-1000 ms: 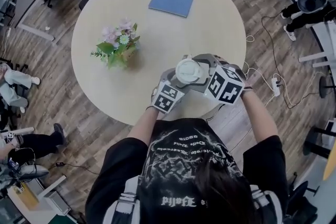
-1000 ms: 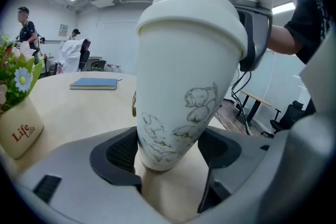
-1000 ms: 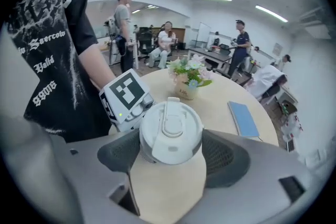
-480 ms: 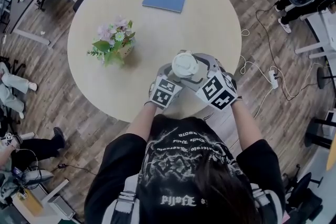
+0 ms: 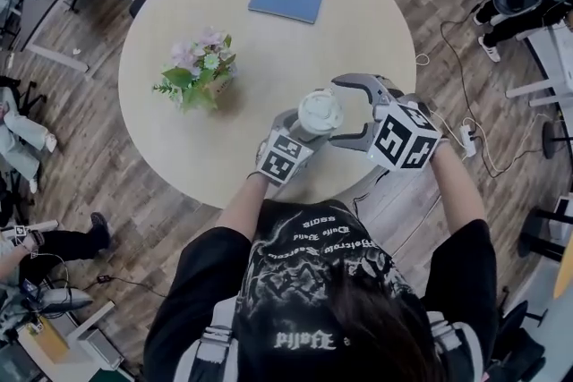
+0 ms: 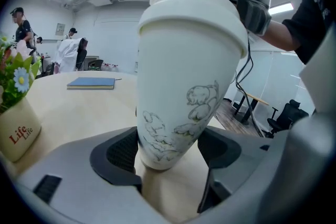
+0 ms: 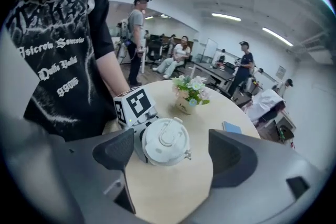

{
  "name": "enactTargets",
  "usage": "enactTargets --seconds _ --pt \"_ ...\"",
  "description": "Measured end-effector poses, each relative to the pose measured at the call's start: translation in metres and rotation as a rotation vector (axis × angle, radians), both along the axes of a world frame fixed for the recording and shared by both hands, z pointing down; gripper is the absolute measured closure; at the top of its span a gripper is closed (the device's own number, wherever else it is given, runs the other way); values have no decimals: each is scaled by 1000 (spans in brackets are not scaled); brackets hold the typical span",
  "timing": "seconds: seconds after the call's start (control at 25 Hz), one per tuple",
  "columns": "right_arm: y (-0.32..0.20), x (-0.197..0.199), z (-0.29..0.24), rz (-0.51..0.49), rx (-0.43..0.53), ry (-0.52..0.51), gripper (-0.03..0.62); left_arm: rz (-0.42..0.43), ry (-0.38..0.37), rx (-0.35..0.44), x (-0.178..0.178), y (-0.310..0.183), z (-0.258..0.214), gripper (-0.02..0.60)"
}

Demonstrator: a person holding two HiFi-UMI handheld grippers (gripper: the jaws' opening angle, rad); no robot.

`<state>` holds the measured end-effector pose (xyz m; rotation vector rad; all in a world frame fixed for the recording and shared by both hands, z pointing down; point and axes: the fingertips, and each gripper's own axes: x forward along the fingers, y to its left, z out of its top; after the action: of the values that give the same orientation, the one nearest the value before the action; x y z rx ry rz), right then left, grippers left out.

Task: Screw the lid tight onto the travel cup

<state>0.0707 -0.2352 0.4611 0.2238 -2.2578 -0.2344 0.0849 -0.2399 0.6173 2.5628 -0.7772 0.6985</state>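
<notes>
A white travel cup [image 5: 315,128] with a line drawing on its side stands near the round table's front edge, its white lid [image 5: 320,111] on top. My left gripper [image 5: 303,139] is shut on the cup's lower body [image 6: 181,86], a dark pad [image 6: 122,150] pressing each side. The right gripper [image 5: 341,109] hangs just right of the lid, open; its jaws have just been opening and touch nothing. In the right gripper view the lid [image 7: 165,141] lies below and between the wide pads [image 7: 114,150], apart from both.
A small pot of flowers [image 5: 199,76] stands left of the cup, and a blue notebook [image 5: 286,0] lies at the far side of the table [image 5: 358,22]. Cables and a power strip [image 5: 466,140] lie on the floor to the right. People stand around the room.
The right gripper has come off the lid, risen and drawn back to the right, with its jaws wider. The left gripper and the cup have kept still.
</notes>
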Motion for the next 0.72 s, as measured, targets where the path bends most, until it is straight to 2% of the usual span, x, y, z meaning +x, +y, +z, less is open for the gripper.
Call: enactTargets --seconds 0.24,0.44,0.64,0.72 --pt "-2 2 15 -431 108 374 120 24 0 0 0 -1 -1 212" --pt "6 -10 20 -704 125 471 120 38 -9 -7 2 1 -3 212" --pt "-2 -1 30 -992 256 652 118 55 -9 -10 3 1 -3 212" --pt "-5 2 34 -1079 284 687 118 61 -6 -11 3 2 -3 212"
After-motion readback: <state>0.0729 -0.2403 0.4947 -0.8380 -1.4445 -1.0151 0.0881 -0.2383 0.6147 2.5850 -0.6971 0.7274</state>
